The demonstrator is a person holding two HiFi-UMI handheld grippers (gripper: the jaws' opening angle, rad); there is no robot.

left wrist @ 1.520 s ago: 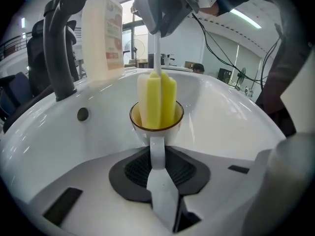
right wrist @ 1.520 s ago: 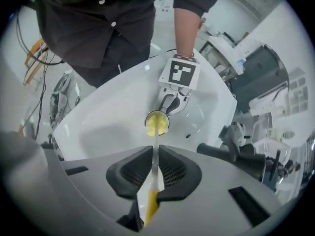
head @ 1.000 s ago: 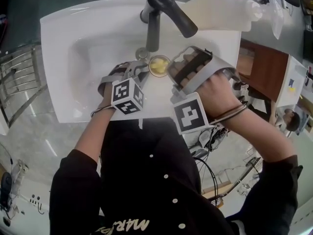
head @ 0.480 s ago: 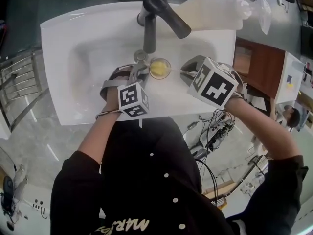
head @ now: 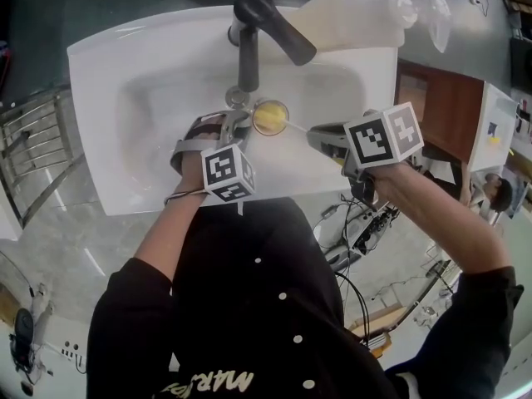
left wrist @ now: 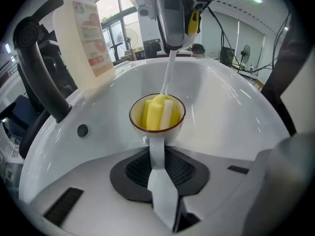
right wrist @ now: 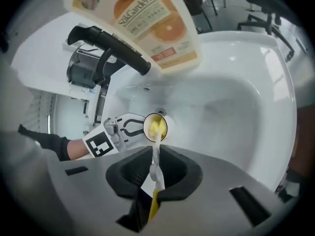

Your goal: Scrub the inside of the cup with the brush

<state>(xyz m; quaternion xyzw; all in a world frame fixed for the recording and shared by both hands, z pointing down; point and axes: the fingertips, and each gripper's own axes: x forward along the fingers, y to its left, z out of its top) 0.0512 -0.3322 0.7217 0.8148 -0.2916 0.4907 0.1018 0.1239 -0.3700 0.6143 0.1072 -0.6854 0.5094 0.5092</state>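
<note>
A small white cup (head: pixel 271 116) with a brown rim hangs over the white sink (head: pixel 150 73), tipped so its mouth faces up and toward me. My left gripper (head: pixel 241 125) is shut on the cup's handle (left wrist: pixel 156 149). A brush with a yellow sponge head (left wrist: pixel 156 113) sits inside the cup (left wrist: pixel 157 127). Its thin white handle (head: pixel 298 125) runs right to my right gripper (head: pixel 322 136), which is shut on it. In the right gripper view the brush handle (right wrist: pixel 156 157) leads from the right gripper (right wrist: pixel 154 170) into the cup (right wrist: pixel 155 127).
A dark faucet (head: pixel 264 25) stands at the sink's back edge, its spout above the cup. A pale soap bottle (head: pixel 357 19) lies behind the sink at the right. A wire rack (head: pixel 33 140) stands at the left, a brown cabinet (head: pixel 440 110) at the right.
The right gripper has rolled over: its marker cube swung from under the hand up to the top, and the hand shifted right. The cup and left gripper have stayed put.
</note>
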